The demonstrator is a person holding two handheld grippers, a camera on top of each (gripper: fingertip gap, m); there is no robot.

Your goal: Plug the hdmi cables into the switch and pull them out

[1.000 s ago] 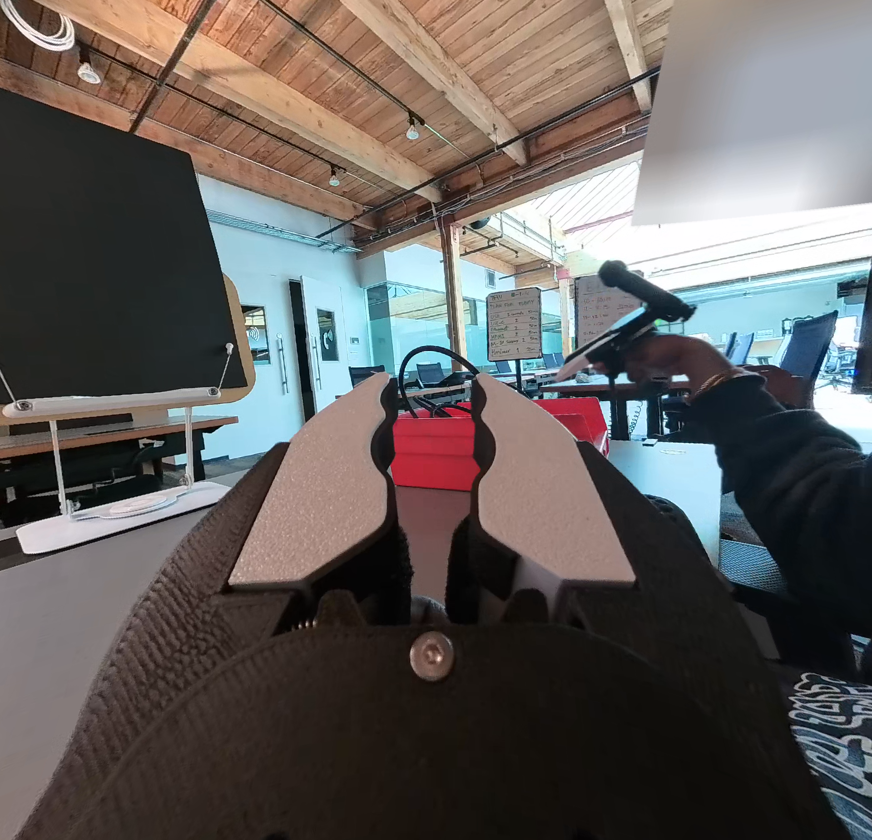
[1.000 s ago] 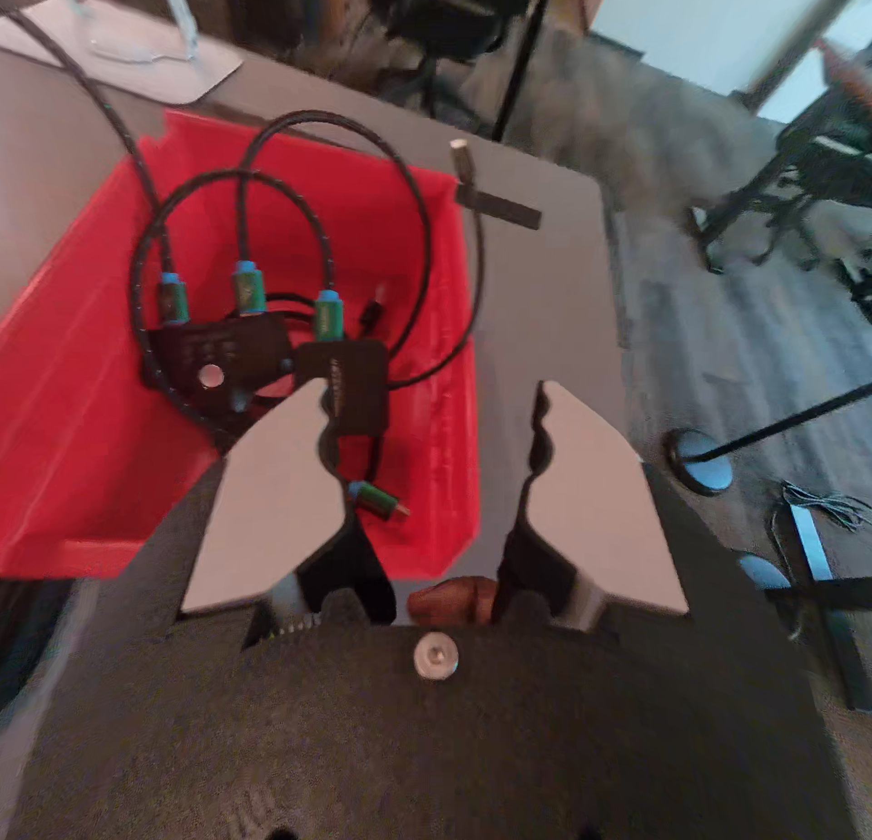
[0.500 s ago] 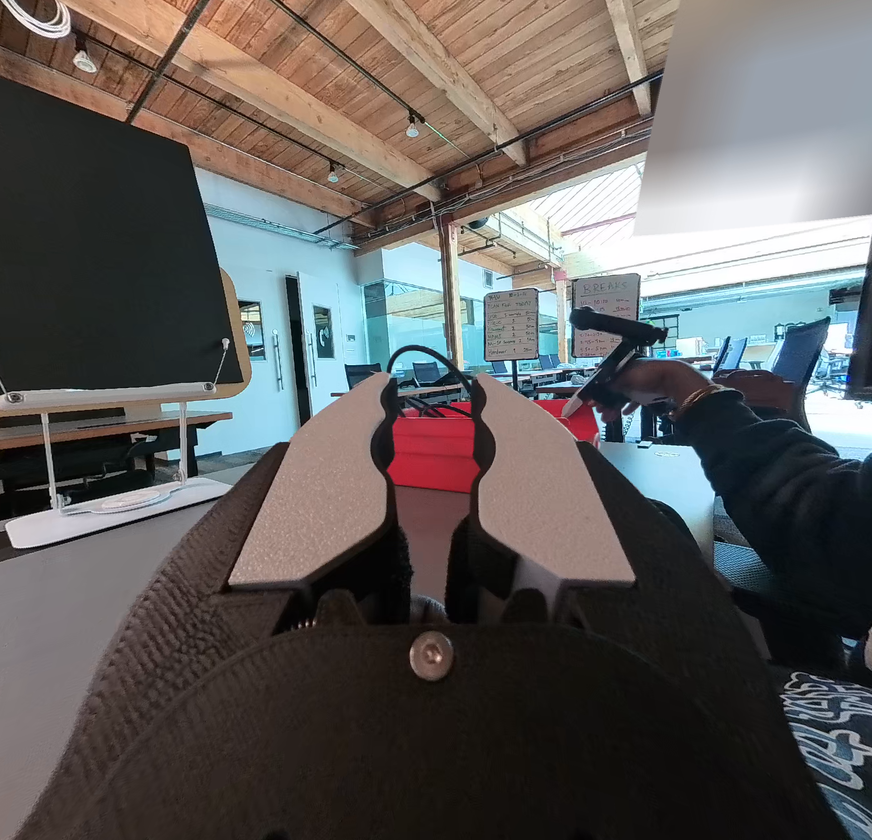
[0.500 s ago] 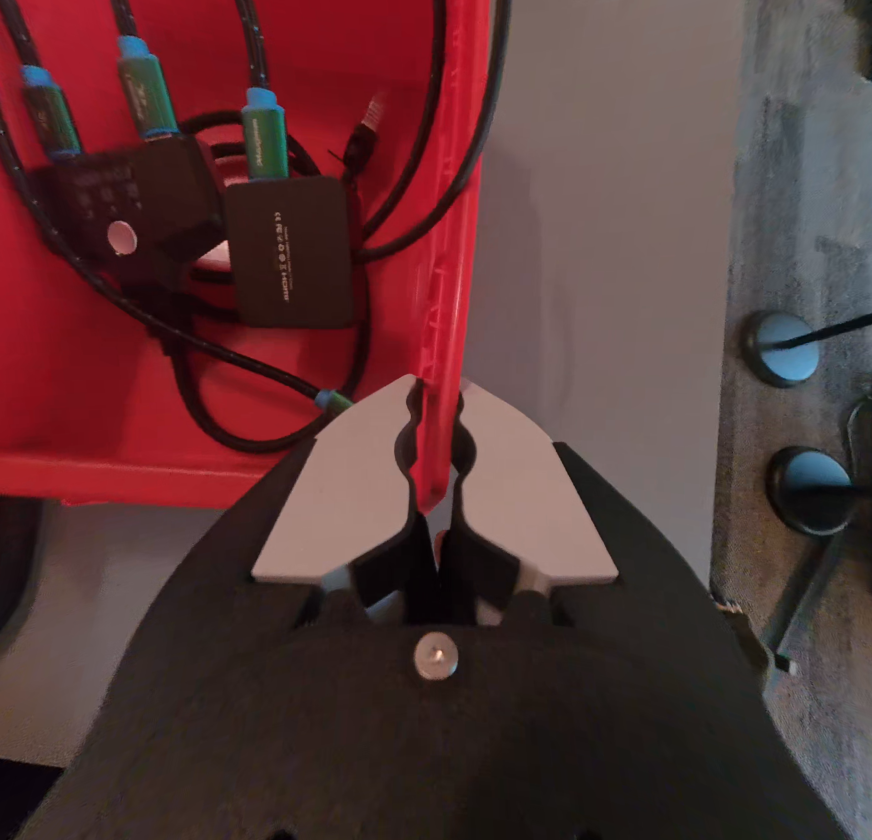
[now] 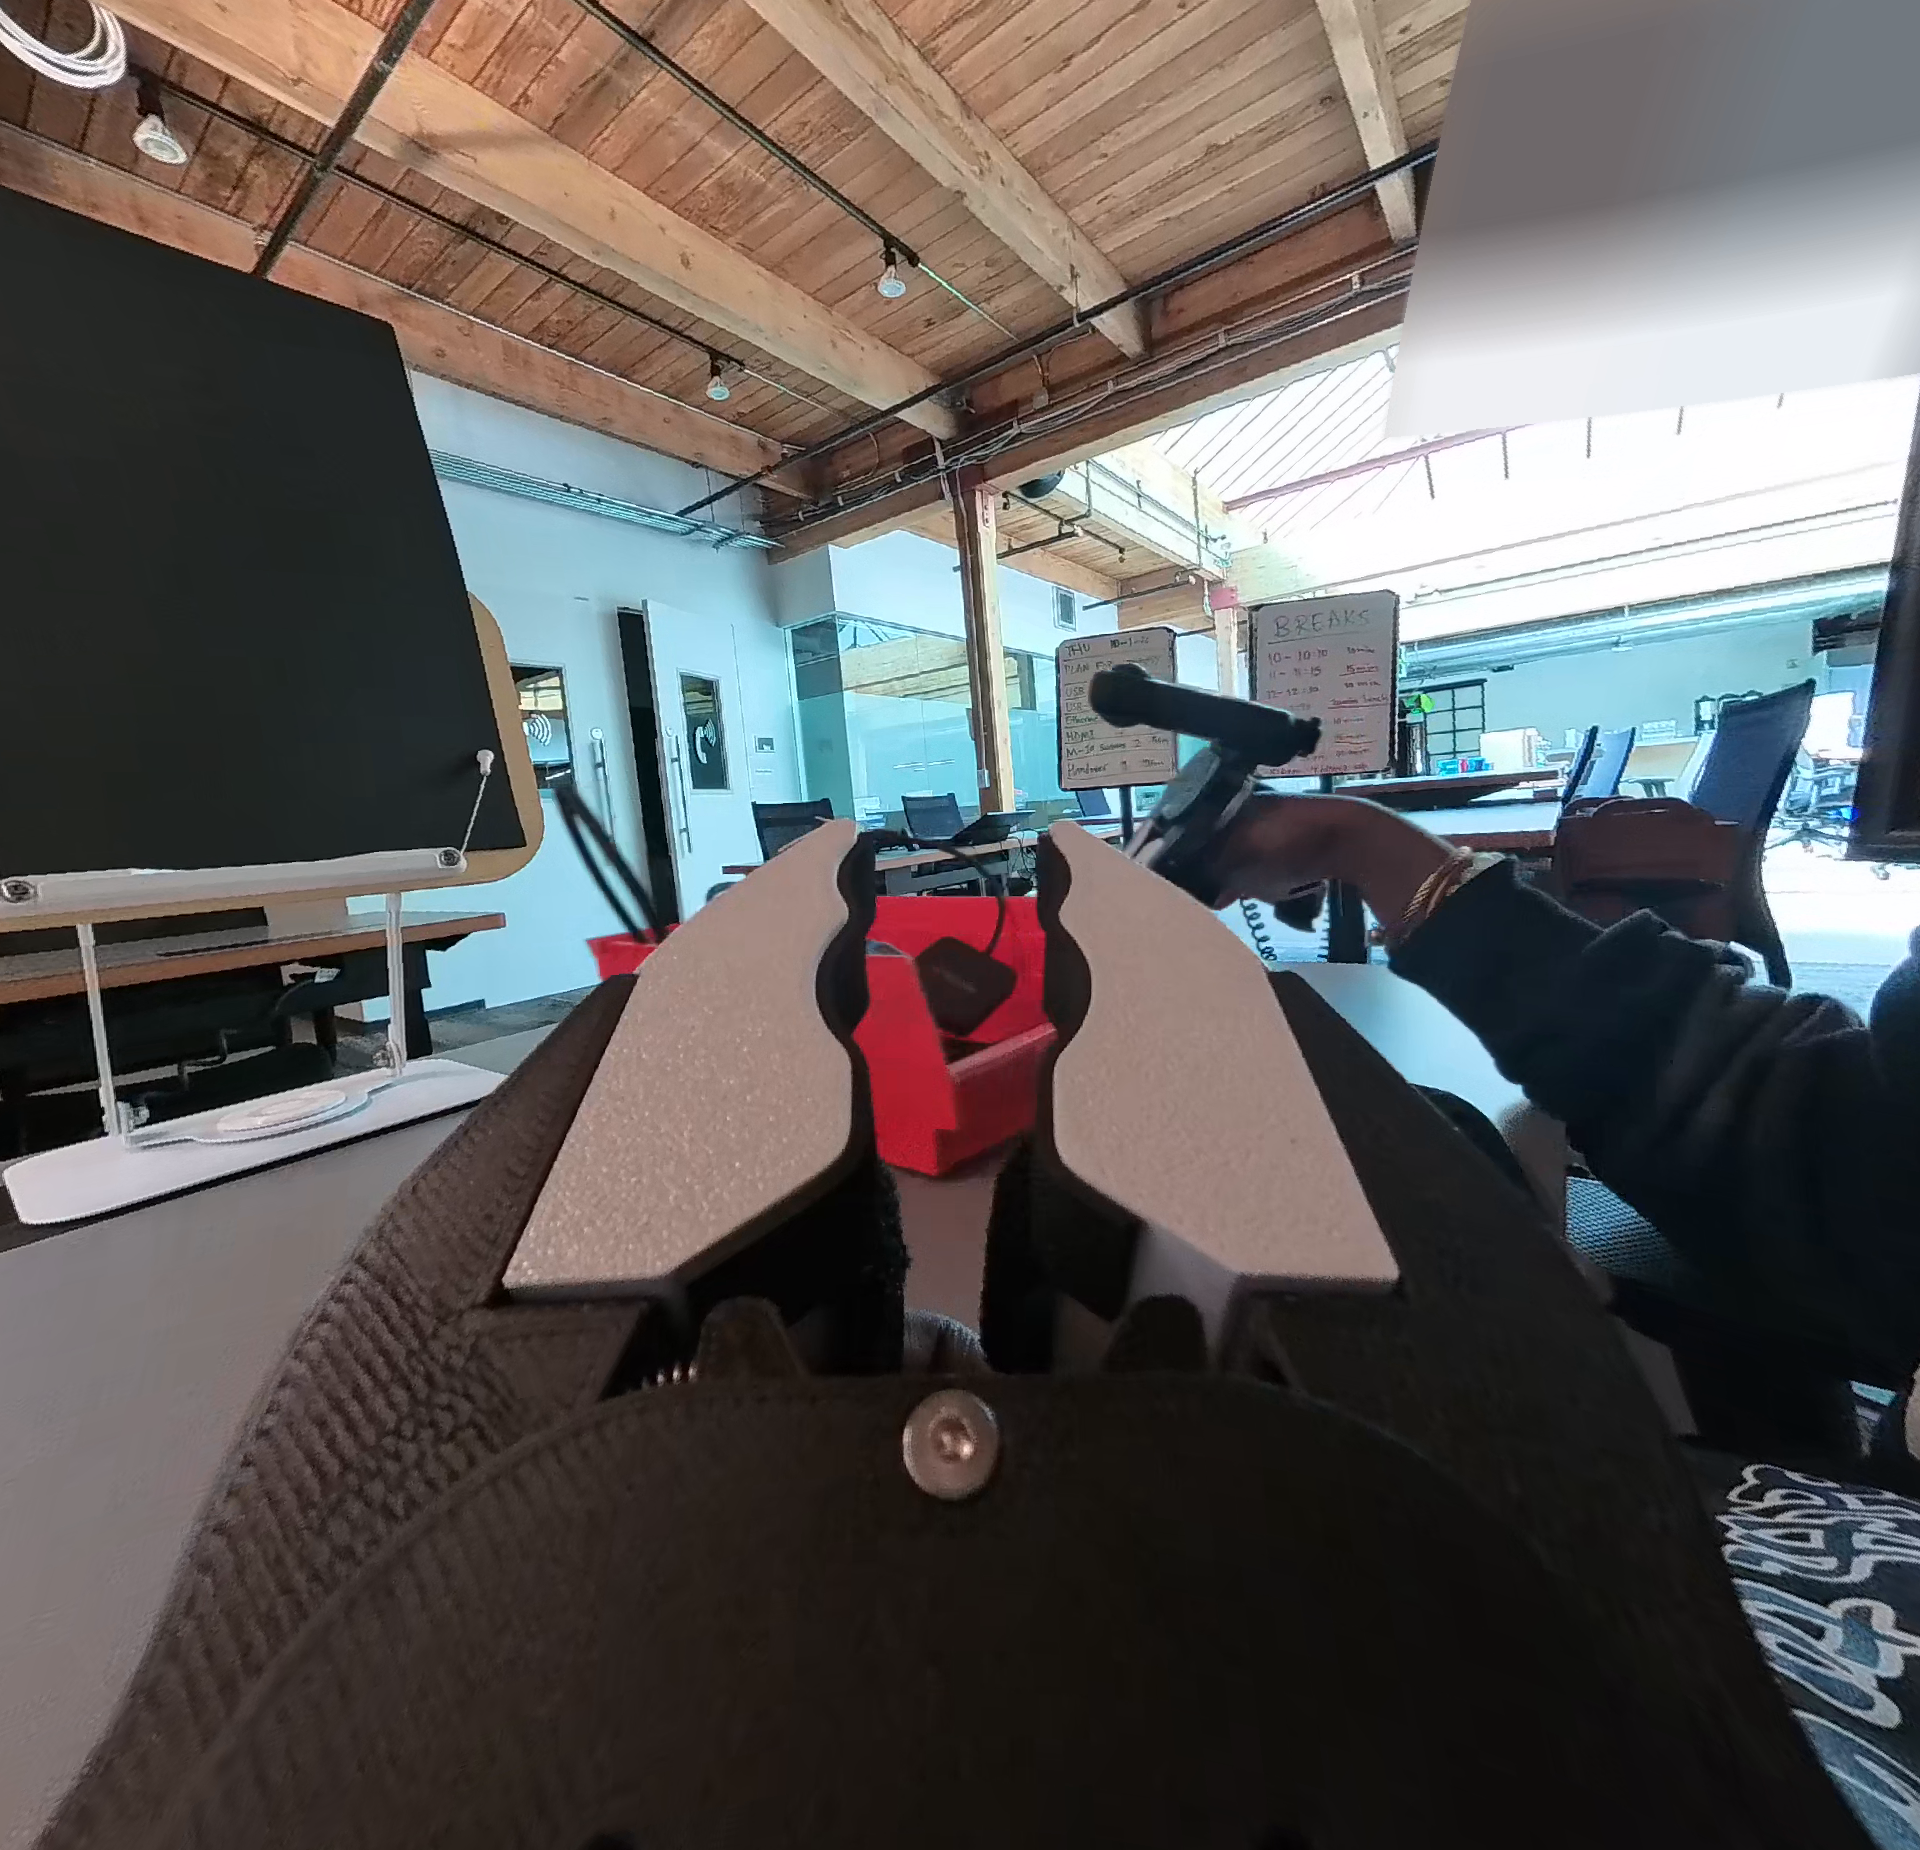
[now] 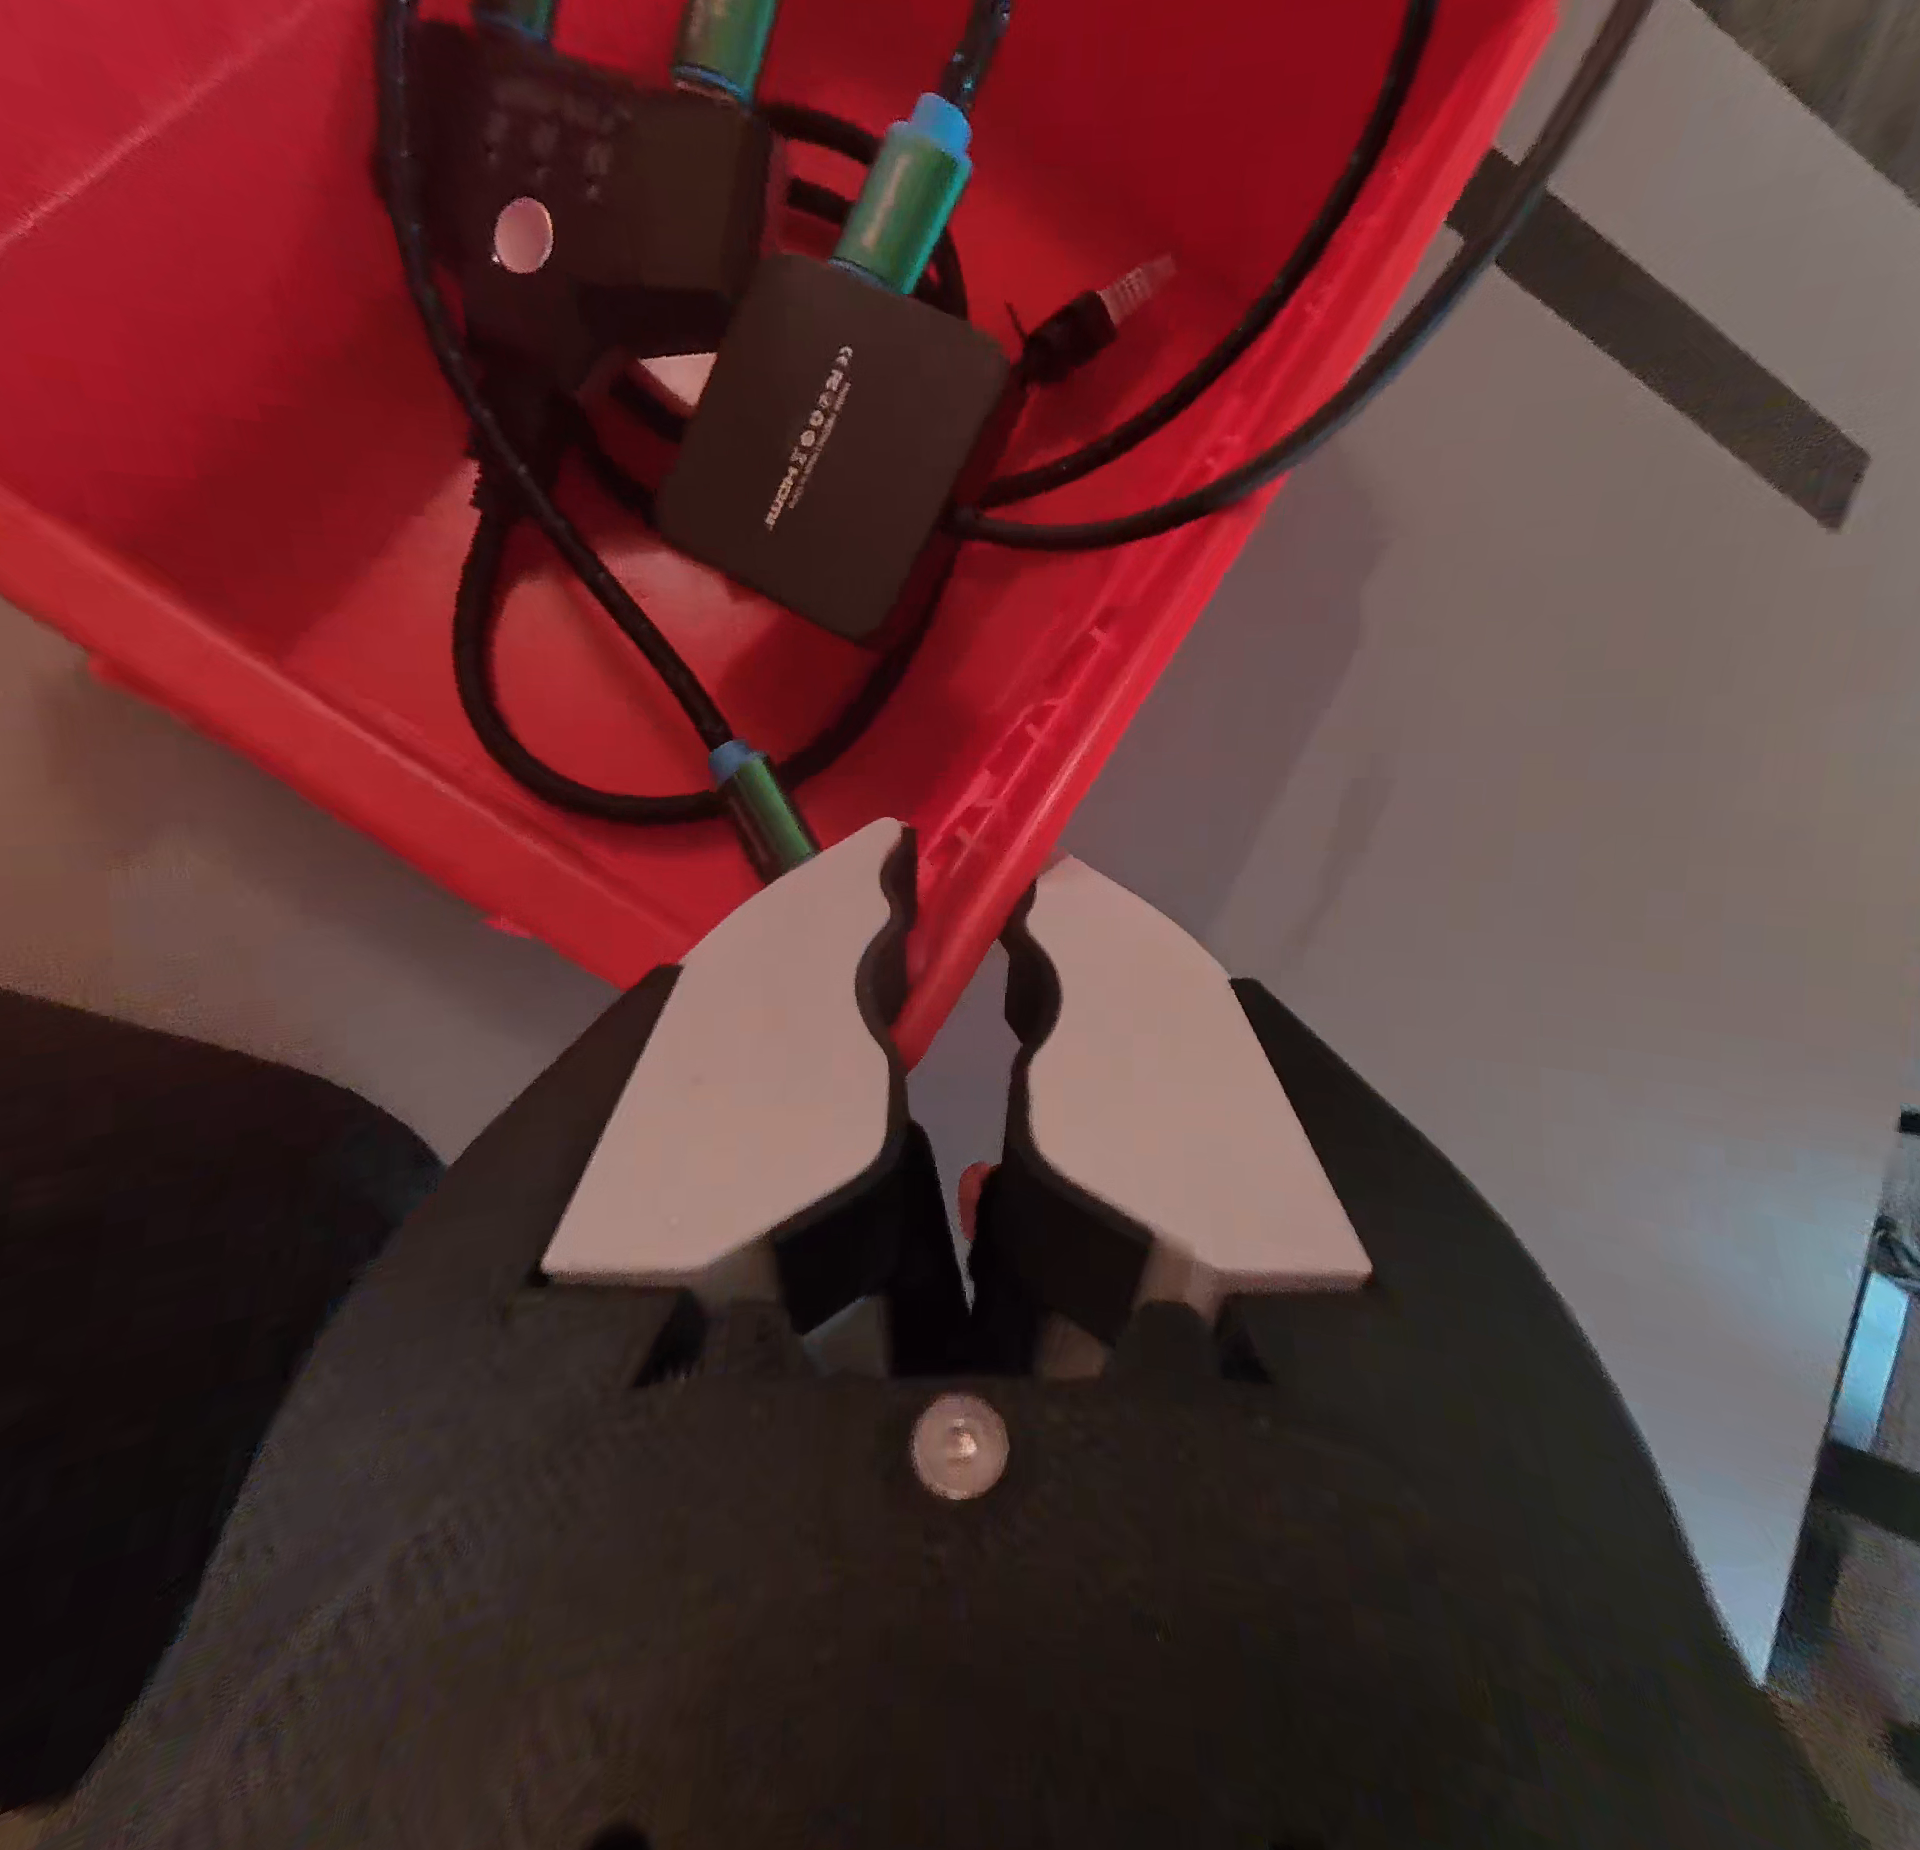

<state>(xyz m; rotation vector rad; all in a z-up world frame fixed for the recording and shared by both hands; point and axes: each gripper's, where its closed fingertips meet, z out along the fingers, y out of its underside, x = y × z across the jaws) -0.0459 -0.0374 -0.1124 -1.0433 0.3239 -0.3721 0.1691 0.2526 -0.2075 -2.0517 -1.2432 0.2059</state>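
A red bin [image 6: 1091, 678] holds a black square switch [image 6: 831, 450] with a green-and-blue HDMI plug [image 6: 904, 190] in it. A second black switch [image 6: 582, 190] with a round button lies behind, with two more plugs in it. A loose green plug [image 6: 764, 803] lies by my right gripper's left finger. My right gripper [image 6: 966, 865] is shut on the bin's right wall near its corner. The bin [image 5: 935, 1094] is tipped and shows the switch [image 5: 961, 979] in the left wrist view. My left gripper [image 5: 948, 844] is low over the table, jaws narrowly apart and empty.
A black board on a white stand [image 5: 239, 1125] is at the left on the grey table [image 6: 1455, 865]. A strip of black tape [image 6: 1662, 346] lies right of the bin. A hand and dark sleeve [image 5: 1662, 1073] hold the right gripper's body [image 5: 1205, 792]. The table edge is at the right.
My right gripper came down, shut on the bin's right wall, then turned and tipped the bin. My left gripper has stayed where it was, with the same gap.
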